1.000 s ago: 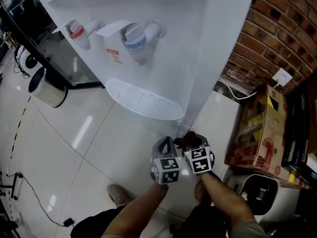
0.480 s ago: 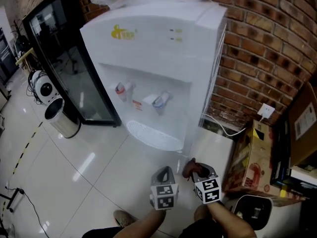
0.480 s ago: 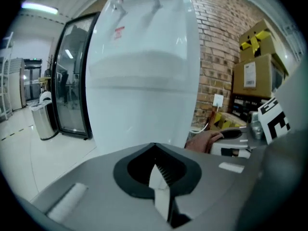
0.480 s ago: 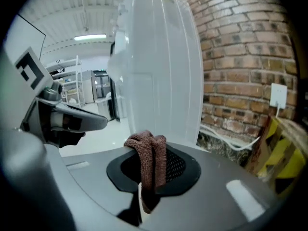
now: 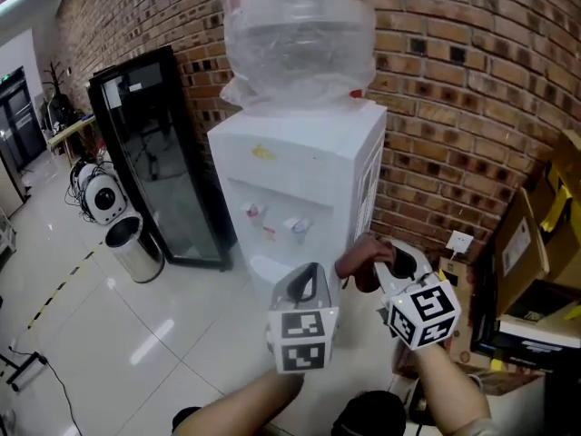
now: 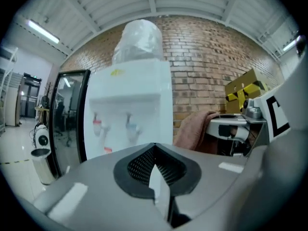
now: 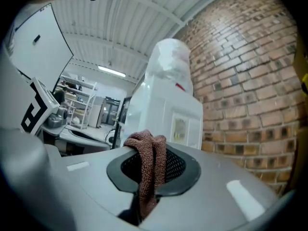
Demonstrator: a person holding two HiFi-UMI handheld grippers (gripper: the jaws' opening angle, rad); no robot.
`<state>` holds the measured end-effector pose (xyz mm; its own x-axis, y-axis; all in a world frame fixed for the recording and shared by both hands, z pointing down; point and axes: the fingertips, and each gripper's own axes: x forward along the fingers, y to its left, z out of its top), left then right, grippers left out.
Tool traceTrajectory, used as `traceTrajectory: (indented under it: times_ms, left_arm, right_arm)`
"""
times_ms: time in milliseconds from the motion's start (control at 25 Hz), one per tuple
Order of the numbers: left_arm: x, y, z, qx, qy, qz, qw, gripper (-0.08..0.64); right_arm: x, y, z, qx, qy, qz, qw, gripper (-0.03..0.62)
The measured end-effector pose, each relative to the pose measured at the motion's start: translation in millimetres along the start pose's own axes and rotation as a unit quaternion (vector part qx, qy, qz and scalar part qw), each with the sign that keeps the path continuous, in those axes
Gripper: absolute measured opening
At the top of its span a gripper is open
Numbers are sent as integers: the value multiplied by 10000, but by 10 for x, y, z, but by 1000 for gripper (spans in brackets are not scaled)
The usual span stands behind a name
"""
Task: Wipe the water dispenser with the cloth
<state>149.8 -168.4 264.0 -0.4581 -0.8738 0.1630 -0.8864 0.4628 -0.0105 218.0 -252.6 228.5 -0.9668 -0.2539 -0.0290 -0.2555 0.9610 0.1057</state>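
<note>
Right tongs (image 5: 374, 260) grip the cloth (image 5: 357, 263) near the water dispenser (image 5: 300, 166); left tongs (image 5: 307, 282) are closed and empty. Next, I think: press the cloth on it.

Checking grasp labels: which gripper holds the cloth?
The right gripper, shut on the brown cloth that drapes over its jaws. The left gripper is shut with nothing between its jaws.

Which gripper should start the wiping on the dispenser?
Right. The right gripper is shut on the cloth and faces the water dispenser; the left gripper is shut with nothing in it.
</note>
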Motion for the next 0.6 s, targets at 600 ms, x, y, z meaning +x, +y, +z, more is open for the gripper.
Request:
traceTrajectory:
  times_ms: [600]
  left_arm:
    - [-240, 51, 2384, 524, -1234, 628, 9890, 0]
  right_arm:
    - [520, -481, 2309, -556, -924, 43, 9942, 54]
